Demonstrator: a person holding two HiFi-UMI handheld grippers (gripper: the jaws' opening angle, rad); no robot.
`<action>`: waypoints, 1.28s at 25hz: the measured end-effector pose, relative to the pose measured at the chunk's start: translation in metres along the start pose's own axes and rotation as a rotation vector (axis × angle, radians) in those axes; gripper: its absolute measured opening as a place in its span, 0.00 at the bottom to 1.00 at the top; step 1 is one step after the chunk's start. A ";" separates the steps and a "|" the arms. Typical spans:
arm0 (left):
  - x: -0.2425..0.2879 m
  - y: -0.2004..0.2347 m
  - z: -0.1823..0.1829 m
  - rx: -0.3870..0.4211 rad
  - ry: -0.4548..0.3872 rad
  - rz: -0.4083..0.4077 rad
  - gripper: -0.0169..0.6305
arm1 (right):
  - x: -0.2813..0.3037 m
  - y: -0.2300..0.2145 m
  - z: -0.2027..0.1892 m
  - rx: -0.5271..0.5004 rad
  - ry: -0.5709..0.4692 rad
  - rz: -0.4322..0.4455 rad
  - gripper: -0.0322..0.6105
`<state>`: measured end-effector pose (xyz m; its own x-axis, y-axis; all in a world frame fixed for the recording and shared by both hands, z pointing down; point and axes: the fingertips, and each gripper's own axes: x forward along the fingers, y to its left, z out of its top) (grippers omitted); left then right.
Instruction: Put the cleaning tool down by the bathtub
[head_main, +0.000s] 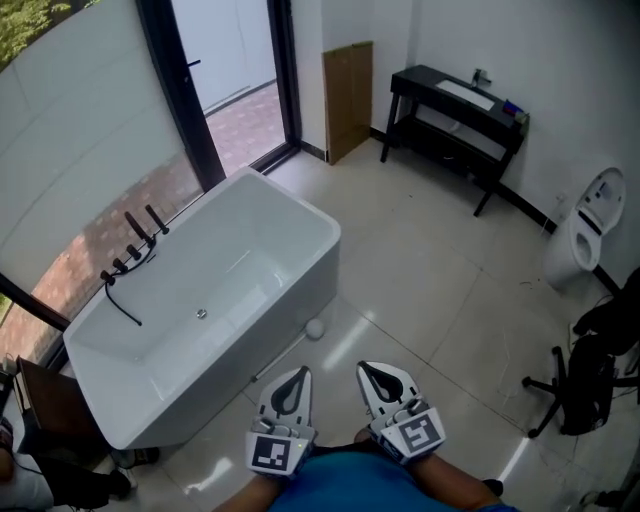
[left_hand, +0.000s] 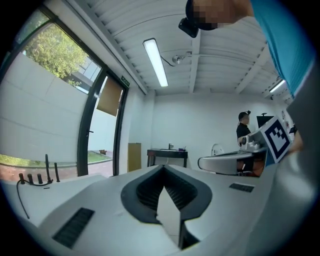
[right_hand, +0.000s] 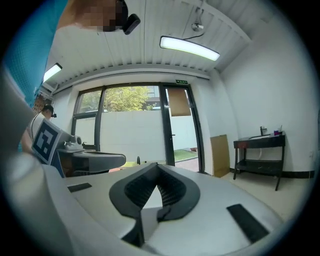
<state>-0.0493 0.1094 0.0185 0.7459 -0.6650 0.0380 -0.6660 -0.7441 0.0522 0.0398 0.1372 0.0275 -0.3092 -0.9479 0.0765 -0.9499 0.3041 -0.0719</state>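
Observation:
The white bathtub (head_main: 215, 300) stands on the tiled floor at the left of the head view. On the floor against its near corner lies a white round-headed cleaning tool (head_main: 315, 328); a thin handle seems to run back from it along the tub's foot. My left gripper (head_main: 299, 372) and right gripper (head_main: 365, 367) are side by side close to my body, above the floor and apart from the tool. Each points level into the room. In its own view the left gripper (left_hand: 162, 168) is shut and empty, and so is the right gripper (right_hand: 157, 165).
Black taps (head_main: 135, 245) sit on the tub's far rim by the glass wall. A cardboard sheet (head_main: 348, 98) leans at the back. A black console table (head_main: 455, 105), a toilet (head_main: 590, 225) and a black office chair (head_main: 585, 385) line the right side. A person (left_hand: 243, 131) stands far off.

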 end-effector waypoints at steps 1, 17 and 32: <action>0.002 -0.017 0.003 0.012 -0.003 -0.009 0.02 | -0.011 -0.003 0.004 -0.020 -0.001 0.008 0.07; -0.028 -0.080 0.003 0.107 0.002 -0.161 0.02 | -0.100 0.000 0.018 -0.033 -0.017 -0.227 0.07; -0.047 -0.075 -0.007 0.127 0.019 -0.140 0.02 | -0.102 0.017 0.006 -0.063 0.002 -0.184 0.06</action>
<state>-0.0347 0.1965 0.0196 0.8307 -0.5537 0.0579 -0.5501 -0.8323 -0.0682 0.0554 0.2384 0.0121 -0.1296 -0.9879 0.0848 -0.9914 0.1306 0.0055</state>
